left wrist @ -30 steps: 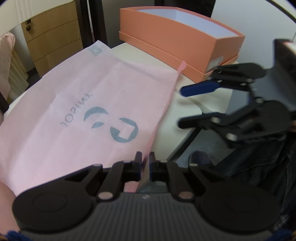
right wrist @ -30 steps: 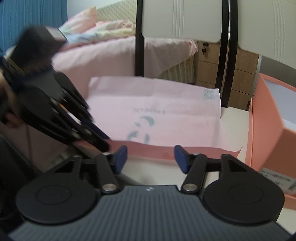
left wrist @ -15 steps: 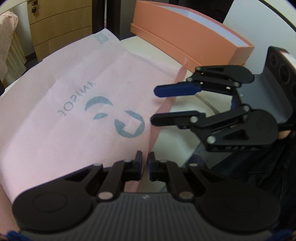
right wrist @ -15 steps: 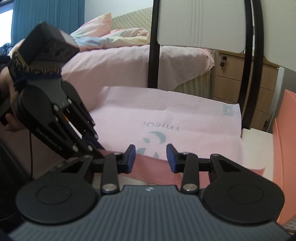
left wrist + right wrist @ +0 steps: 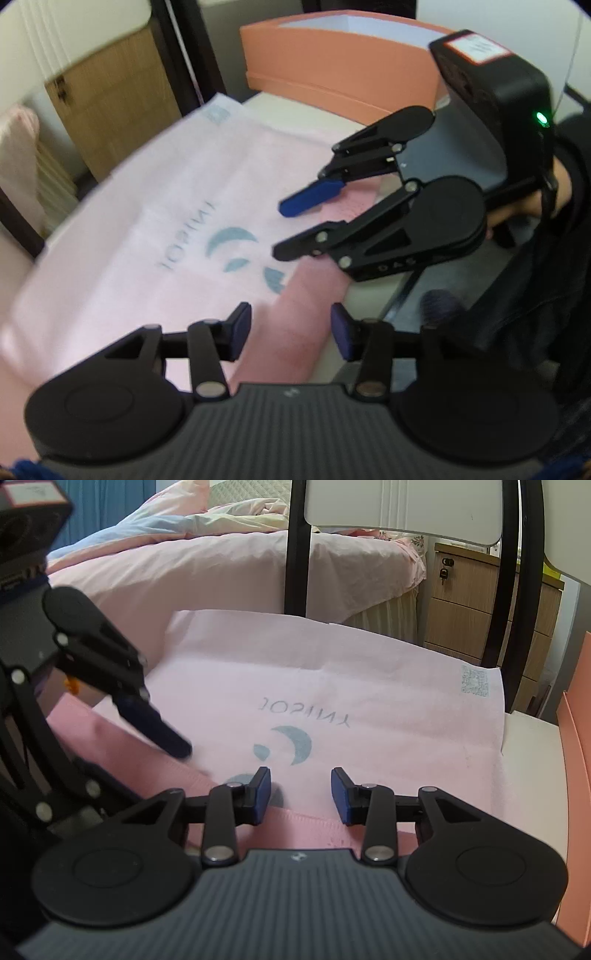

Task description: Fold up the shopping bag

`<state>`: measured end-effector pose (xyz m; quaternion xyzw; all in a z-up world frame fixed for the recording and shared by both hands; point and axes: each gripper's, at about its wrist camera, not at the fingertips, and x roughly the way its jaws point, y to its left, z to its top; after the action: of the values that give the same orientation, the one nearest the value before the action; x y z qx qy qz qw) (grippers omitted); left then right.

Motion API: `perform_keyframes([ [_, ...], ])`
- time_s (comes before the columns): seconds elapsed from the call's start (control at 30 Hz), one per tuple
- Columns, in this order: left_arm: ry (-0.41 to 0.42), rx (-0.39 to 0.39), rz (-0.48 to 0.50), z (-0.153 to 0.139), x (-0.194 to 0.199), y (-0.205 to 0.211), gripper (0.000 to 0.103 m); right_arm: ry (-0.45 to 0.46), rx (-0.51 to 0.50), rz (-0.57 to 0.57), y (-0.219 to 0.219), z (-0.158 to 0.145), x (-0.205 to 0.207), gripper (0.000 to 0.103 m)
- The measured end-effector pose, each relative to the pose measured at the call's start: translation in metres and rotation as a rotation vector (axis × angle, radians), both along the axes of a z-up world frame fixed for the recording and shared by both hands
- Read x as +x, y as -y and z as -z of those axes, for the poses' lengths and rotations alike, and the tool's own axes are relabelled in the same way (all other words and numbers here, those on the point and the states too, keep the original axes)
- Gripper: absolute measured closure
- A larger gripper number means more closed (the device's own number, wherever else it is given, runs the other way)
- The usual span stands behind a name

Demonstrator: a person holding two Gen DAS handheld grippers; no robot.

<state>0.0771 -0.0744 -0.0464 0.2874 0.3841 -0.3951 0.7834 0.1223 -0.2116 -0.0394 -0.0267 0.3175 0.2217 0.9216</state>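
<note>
A pale pink shopping bag (image 5: 155, 206) (image 5: 369, 686) lies flat on the table, its grey-blue logo facing up. Its near edge is turned over as a darker pink strip (image 5: 295, 332) (image 5: 310, 827) that lies on the bag. In the left wrist view my left gripper (image 5: 291, 330) stands open just above that strip, with nothing between its fingers. My right gripper (image 5: 282, 232) (image 5: 301, 797) is open too and hovers over the strip beside the logo. In the right wrist view one blue finger of the left gripper (image 5: 159, 734) touches down near the fold.
An orange box (image 5: 332, 62) (image 5: 576, 775) stands on the white table (image 5: 303, 110) past the bag's right side. Black frame posts (image 5: 297, 546), a wooden drawer cabinet (image 5: 465, 602) and a bed with pink covers (image 5: 221, 565) lie beyond. A person's dark sleeve (image 5: 554, 258) is at the right.
My left gripper was shut on the bag's near edge and has opened. That edge now lies folded over onto the bag. My right gripper moved in over the bag and opened wider.
</note>
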Motion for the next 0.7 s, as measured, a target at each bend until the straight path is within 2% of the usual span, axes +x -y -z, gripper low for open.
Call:
perform_keyframes([
  [0.23, 0.145, 0.041, 0.099, -0.005, -0.052, 0.014, 0.052, 0.007, -0.017, 0.022, 0.008, -0.001, -0.012, 0.064],
  [0.3, 0.185, 0.051, 0.136, -0.004, -0.068, 0.020, 0.049, 0.008, -0.015, 0.029, 0.010, -0.002, -0.017, 0.064],
  [0.37, 0.225, 0.061, 0.172, -0.003, -0.084, 0.027, 0.041, -0.008, -0.005, 0.041, 0.013, -0.002, -0.015, 0.064],
  [0.43, 0.264, 0.072, 0.209, -0.003, -0.100, 0.033, 0.041, -0.033, 0.007, 0.046, 0.015, -0.004, -0.014, 0.064],
  [0.57, 0.315, 0.159, 0.300, 0.015, -0.127, 0.045, 0.042, -0.062, 0.005, 0.034, 0.016, -0.007, -0.023, 0.064],
  [0.7, 0.459, 0.251, 0.305, 0.030, -0.145, 0.053, 0.042, -0.075, 0.000, 0.010, 0.017, -0.009, -0.025, 0.064],
])
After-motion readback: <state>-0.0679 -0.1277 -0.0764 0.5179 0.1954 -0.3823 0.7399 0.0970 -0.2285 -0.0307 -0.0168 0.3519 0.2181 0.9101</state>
